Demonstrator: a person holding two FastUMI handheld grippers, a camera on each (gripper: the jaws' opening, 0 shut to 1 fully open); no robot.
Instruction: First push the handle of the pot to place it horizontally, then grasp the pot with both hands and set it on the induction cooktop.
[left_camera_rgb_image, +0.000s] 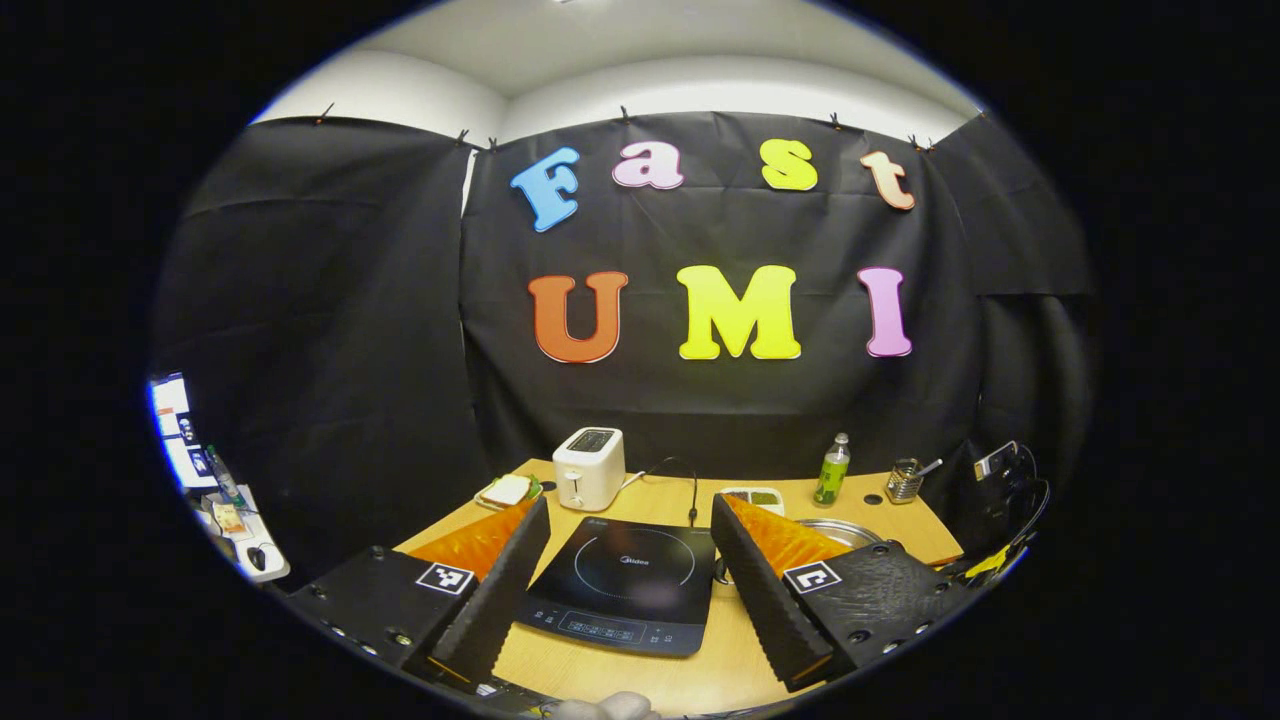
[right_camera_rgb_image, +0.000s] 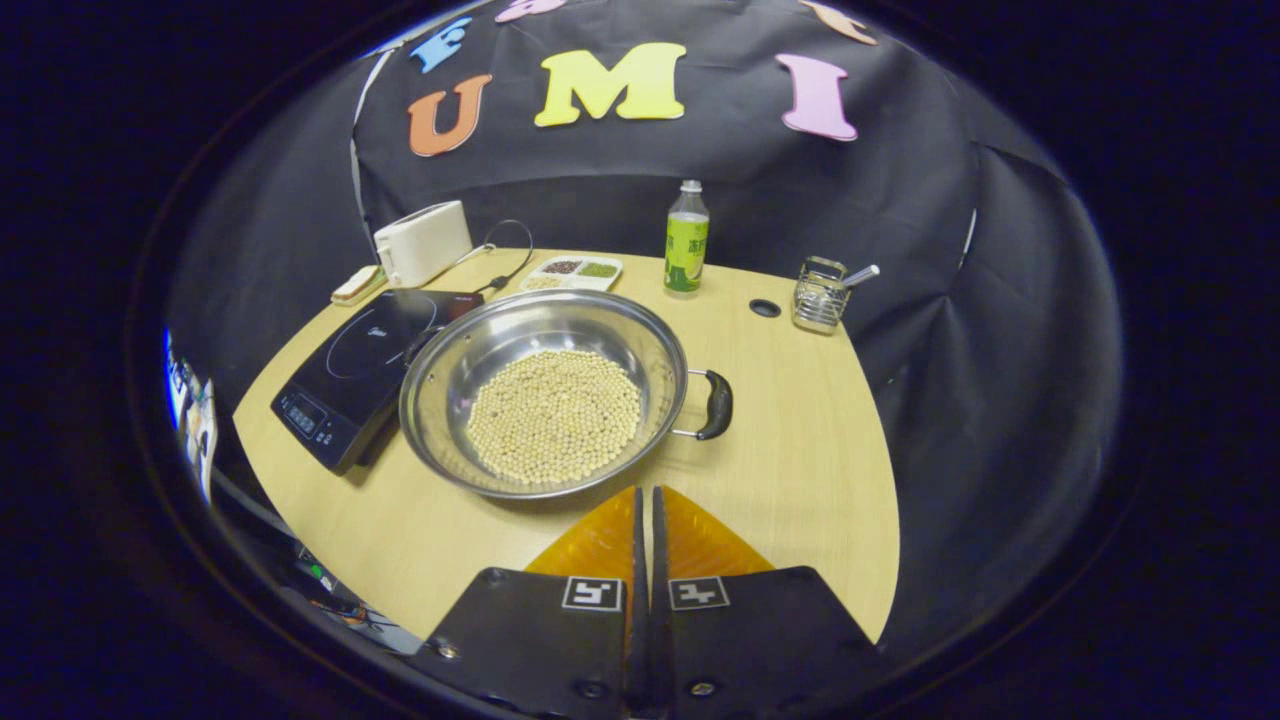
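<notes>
A shiny steel pot (right_camera_rgb_image: 545, 390) holding pale beans sits mid-table in the right gripper view, its black handle (right_camera_rgb_image: 715, 404) pointing right; the far handle lies against the black induction cooktop (right_camera_rgb_image: 360, 370). My right gripper (right_camera_rgb_image: 645, 490) is shut with nothing between its fingers, tips just short of the pot's near rim. In the left gripper view my left gripper (left_camera_rgb_image: 630, 505) stands open above the table, with the induction cooktop (left_camera_rgb_image: 625, 585) between its fingers. A sliver of the pot (left_camera_rgb_image: 845, 532) shows behind the right-hand finger.
At the back stand a white toaster (right_camera_rgb_image: 423, 243), a divided dish of grains (right_camera_rgb_image: 573, 271), a green bottle (right_camera_rgb_image: 686, 240) and a wire holder (right_camera_rgb_image: 822, 295). A plate with bread (left_camera_rgb_image: 507, 490) lies beside the toaster (left_camera_rgb_image: 589, 468). The table (right_camera_rgb_image: 800, 480) ends close on the right.
</notes>
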